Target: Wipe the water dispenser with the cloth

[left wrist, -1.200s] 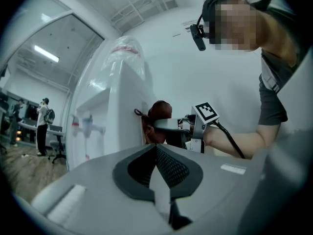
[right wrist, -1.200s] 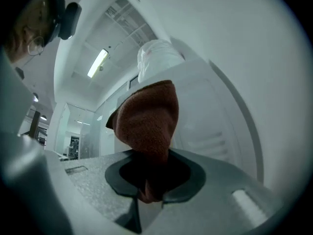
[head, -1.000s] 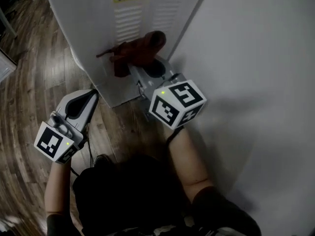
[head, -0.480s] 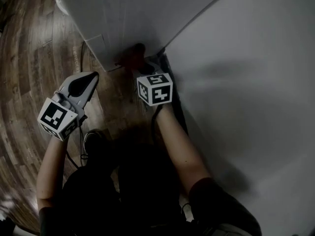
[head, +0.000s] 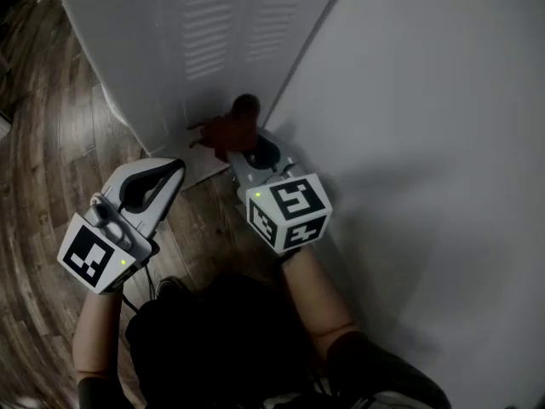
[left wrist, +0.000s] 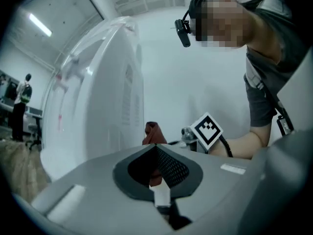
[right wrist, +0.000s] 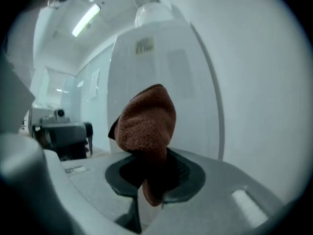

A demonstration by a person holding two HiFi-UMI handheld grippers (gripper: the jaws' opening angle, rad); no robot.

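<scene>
The white water dispenser [head: 170, 49] stands against the wall, its vented back panel toward me; the same dispenser [right wrist: 161, 67] shows in the right gripper view and again [left wrist: 102, 97] in the left gripper view. A brown cloth [head: 228, 129] is bunched against the dispenser's lower back, and my right gripper [head: 247, 149] is shut on it. That cloth [right wrist: 145, 126] bulges out of the closed jaws. My left gripper [head: 159, 174] hangs to the left, away from the dispenser, shut with nothing in it.
A white wall [head: 426, 143] runs along the right, close to the dispenser's corner. Wooden floor [head: 51, 169] lies to the left and below. A person [left wrist: 22, 99] stands far off in the left gripper view.
The right gripper and cloth have shifted along the dispenser's lower back panel, down toward its bottom edge and back up. The left gripper stayed beside it, still shut.
</scene>
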